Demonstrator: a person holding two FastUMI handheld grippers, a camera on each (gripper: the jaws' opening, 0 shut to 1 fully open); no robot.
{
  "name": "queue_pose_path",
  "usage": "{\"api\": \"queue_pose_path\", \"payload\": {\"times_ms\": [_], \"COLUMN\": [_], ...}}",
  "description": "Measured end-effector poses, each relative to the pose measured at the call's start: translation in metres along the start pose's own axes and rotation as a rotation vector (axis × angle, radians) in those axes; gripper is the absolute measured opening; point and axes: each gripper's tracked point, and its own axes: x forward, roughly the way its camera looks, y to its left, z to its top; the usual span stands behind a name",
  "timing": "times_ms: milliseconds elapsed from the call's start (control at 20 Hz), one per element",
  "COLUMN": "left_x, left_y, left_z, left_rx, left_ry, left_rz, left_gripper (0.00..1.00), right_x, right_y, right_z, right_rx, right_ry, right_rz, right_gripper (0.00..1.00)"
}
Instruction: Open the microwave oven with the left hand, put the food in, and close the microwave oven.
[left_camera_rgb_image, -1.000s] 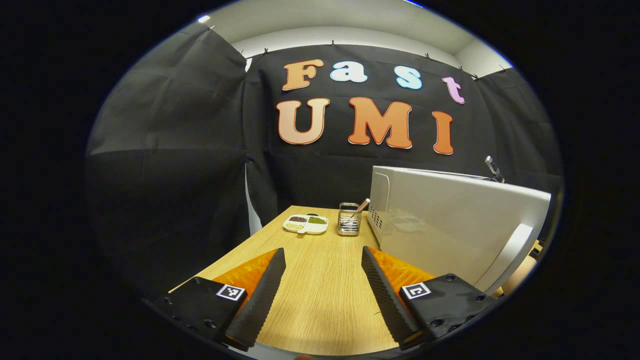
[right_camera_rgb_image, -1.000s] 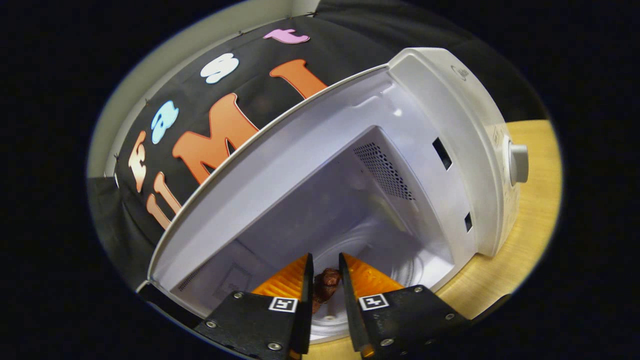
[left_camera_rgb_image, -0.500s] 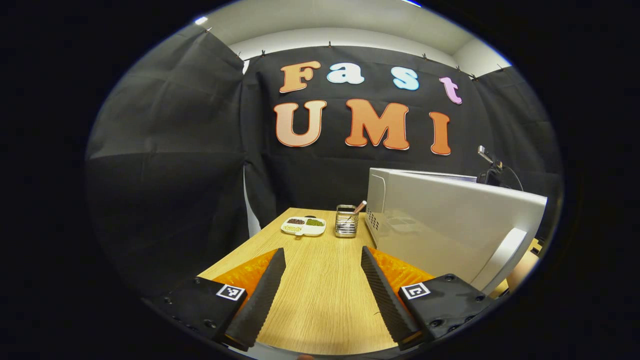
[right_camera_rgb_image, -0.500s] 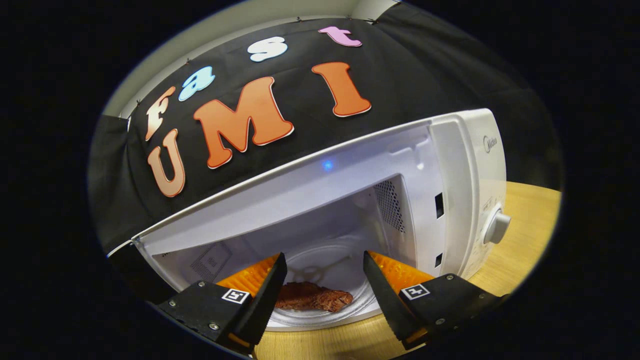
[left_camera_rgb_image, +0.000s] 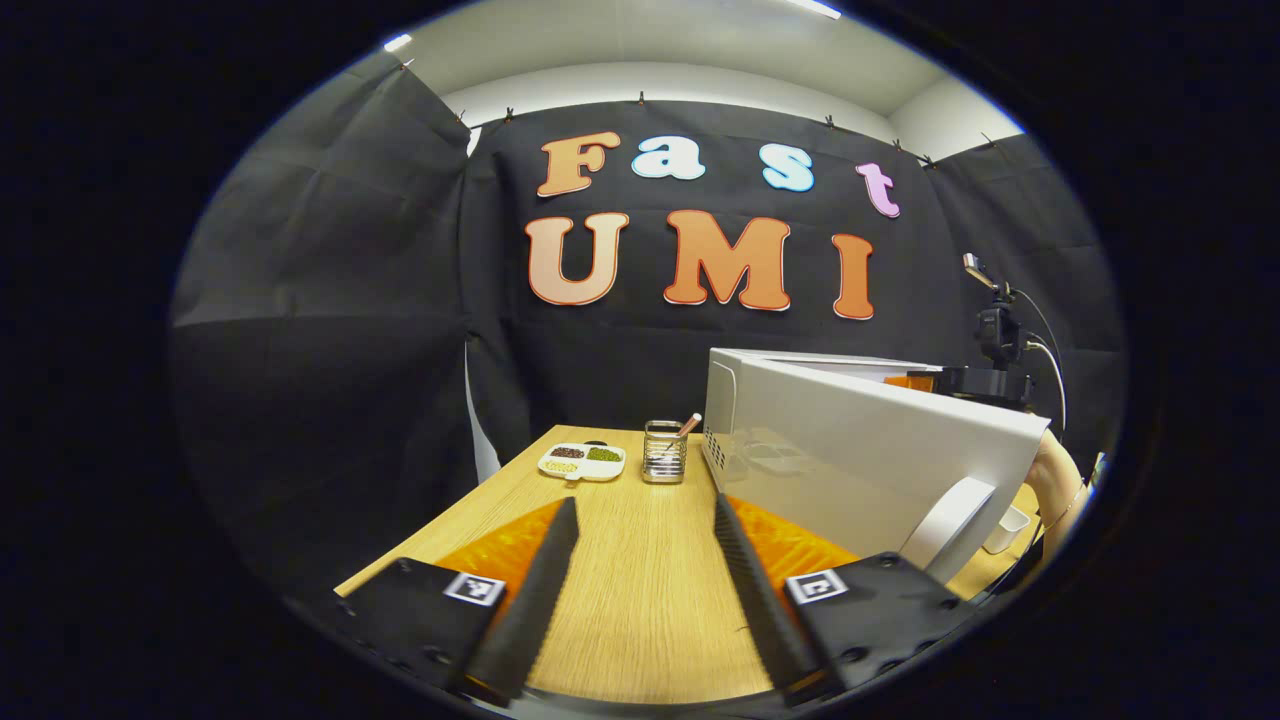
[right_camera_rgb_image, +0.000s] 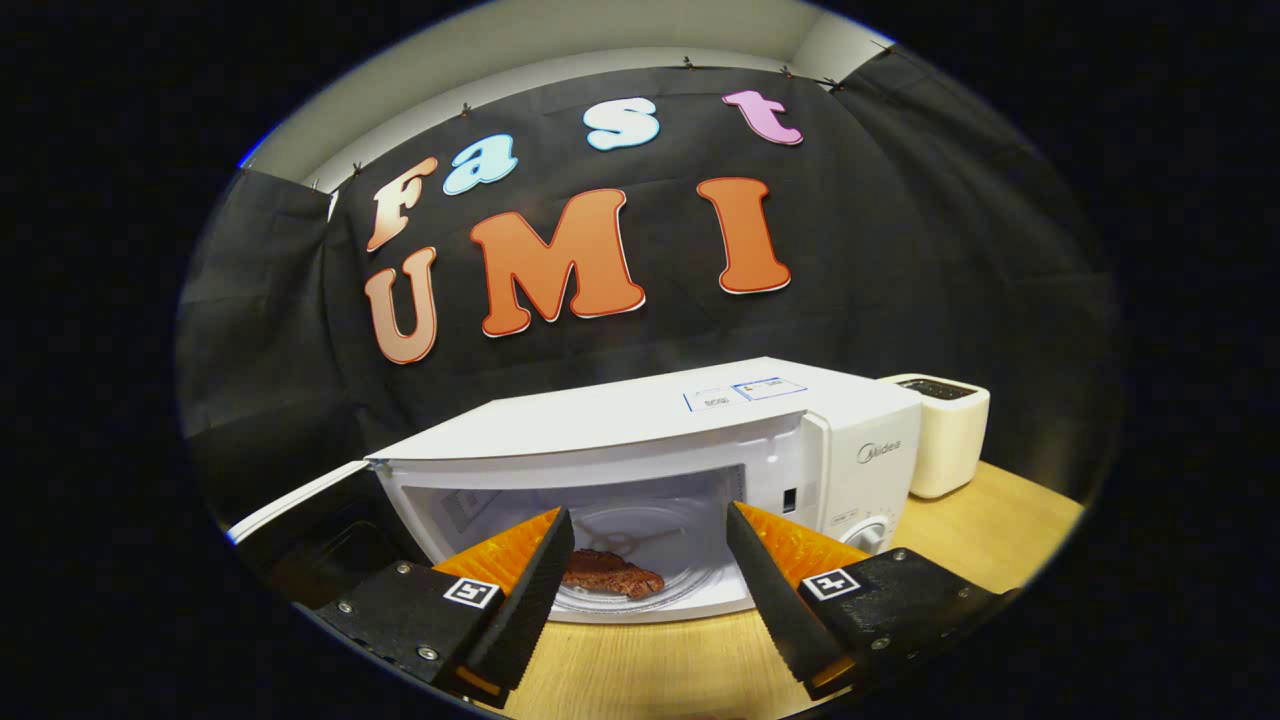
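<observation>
Firstly, left gripper view: left claw (left_camera_rgb_image: 640, 580) spread wide, empty, above worktop (left_camera_rgb_image: 640, 620); microwave door (left_camera_rgb_image: 860, 470) swung open at right; divided dish (left_camera_rgb_image: 582, 461) and wire holder (left_camera_rgb_image: 663, 452) far behind.

Right gripper view: right claw (right_camera_rgb_image: 650, 580) wide, empty; microwave (right_camera_rgb_image: 700, 460) open, food (right_camera_rgb_image: 612, 574) on its turntable; toaster (right_camera_rgb_image: 945, 430) just beside microwave.

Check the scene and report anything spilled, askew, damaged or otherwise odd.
Nothing stands out. The meat lies flat on the glass plate inside the microwave, whose door hangs open. No spill on the table; both grippers are open and empty.
</observation>
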Motion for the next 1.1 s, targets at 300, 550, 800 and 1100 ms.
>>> {"api": "queue_pose_path", "payload": {"times_ms": [300, 550, 800, 1100], "left_x": [0.009, 0.010, 0.007, 0.005], "left_y": [-0.001, -0.048, -0.076, -0.119], "left_z": [-0.009, -0.016, -0.015, -0.028], "left_rx": [0.003, -0.065, -0.060, 0.008], "left_ry": [0.027, 0.056, 0.057, 0.095], "left_rz": [-0.036, -0.173, -0.217, -0.272], "left_gripper": [0.14, 0.04, 0.04, 0.01], "right_x": [-0.059, -0.097, -0.116, -0.130], "right_y": [-0.030, -0.065, -0.091, -0.108], "right_z": [0.048, 0.084, 0.089, 0.089], "right_rx": [-0.100, -0.091, -0.075, -0.080], "right_ry": [-0.036, -0.076, -0.082, -0.074], "right_rz": [0.020, 0.009, -0.009, -0.007], "right_gripper": [0.94, 0.95, 0.94, 0.95]}}
